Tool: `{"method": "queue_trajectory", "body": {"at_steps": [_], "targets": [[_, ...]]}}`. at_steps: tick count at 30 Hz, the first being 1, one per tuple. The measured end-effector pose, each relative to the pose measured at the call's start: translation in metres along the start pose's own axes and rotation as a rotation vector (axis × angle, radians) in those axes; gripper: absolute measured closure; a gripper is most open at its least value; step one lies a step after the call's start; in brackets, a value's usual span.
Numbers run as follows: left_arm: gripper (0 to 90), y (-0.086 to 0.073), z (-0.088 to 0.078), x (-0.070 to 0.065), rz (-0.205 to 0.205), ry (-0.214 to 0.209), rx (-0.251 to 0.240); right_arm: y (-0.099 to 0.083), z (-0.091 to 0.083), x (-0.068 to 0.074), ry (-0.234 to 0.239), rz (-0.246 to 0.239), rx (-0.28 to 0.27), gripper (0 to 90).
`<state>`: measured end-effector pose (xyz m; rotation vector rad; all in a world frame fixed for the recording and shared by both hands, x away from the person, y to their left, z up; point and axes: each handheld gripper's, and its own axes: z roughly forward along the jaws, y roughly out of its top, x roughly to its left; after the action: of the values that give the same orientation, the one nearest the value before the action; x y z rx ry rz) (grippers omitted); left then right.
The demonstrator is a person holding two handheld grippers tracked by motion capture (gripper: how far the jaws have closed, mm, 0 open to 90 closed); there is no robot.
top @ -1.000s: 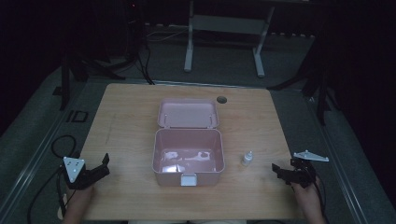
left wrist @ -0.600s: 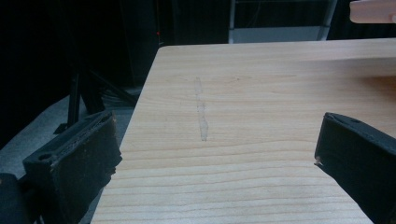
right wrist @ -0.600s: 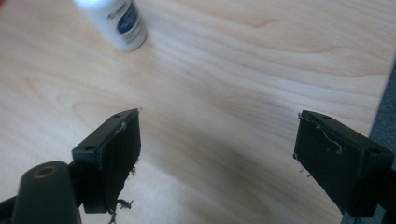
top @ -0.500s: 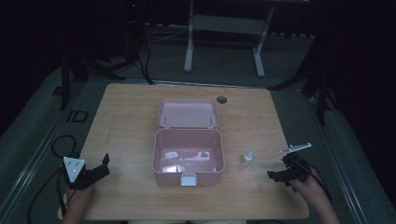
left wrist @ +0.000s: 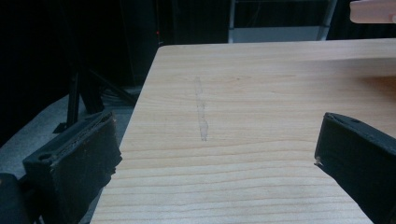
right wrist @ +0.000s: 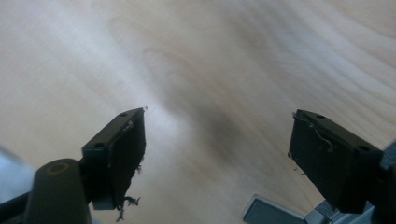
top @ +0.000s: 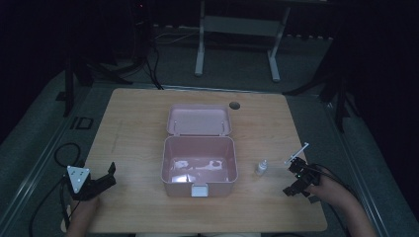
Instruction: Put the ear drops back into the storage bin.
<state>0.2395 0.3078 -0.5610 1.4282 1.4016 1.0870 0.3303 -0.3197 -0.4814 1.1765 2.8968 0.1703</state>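
Pink box [top: 198,165] lid-open mid-table | small bottle [top: 261,167] just right | left gripper [top: 101,181] jaws spread, empty | right gripper [top: 295,183] jaws spread, empty

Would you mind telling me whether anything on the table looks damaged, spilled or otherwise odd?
A pale streak marks the wooden table, looking like a dried smear or scuff. The right gripper has frayed threads on its fingers, suggesting pad wear. The pink box sits open with its contents unclear, and the small bottle stands upright.

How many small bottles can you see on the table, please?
1: a small white bottle stands upright on the table, between the open pink box and the right gripper. Others could be hidden inside the box.
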Motion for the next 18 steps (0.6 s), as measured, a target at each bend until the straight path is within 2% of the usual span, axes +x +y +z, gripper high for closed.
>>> {"method": "queue_trajectory", "body": {"at_steps": [2, 3, 7, 9, 16, 18], "targets": [[0.3, 0.0, 0.0, 0.0, 0.0, -0.001, -0.001, 0.004, 0.0, 0.001, 0.019, -0.035, 0.032, 14.0], [0.3, 0.0, 0.0, 0.0, 0.0, -0.001, -0.001, 0.005, 0.0, 0.002, 0.013, -0.061, 0.049, 14.1], [0.3, 0.0, 0.0, 0.0, -0.001, -0.002, 0.0, 0.012, -0.001, 0.003, -0.017, -0.115, 0.08, 14.5], [0.3, 0.0, 0.0, 0.0, -0.001, -0.003, 0.0, 0.015, -0.002, 0.002, -0.011, -0.139, 0.092, 15.1], [0.3, 0.0, 0.0, 0.0, -0.001, -0.003, -0.001, 0.026, -0.002, 0.003, 0.015, -0.185, 0.103, 15.0], [0.3, 0.0, 0.0, 0.0, -0.001, -0.003, 0.0, 0.029, -0.002, 0.004, 0.001, -0.212, 0.117, 15.5]]}}
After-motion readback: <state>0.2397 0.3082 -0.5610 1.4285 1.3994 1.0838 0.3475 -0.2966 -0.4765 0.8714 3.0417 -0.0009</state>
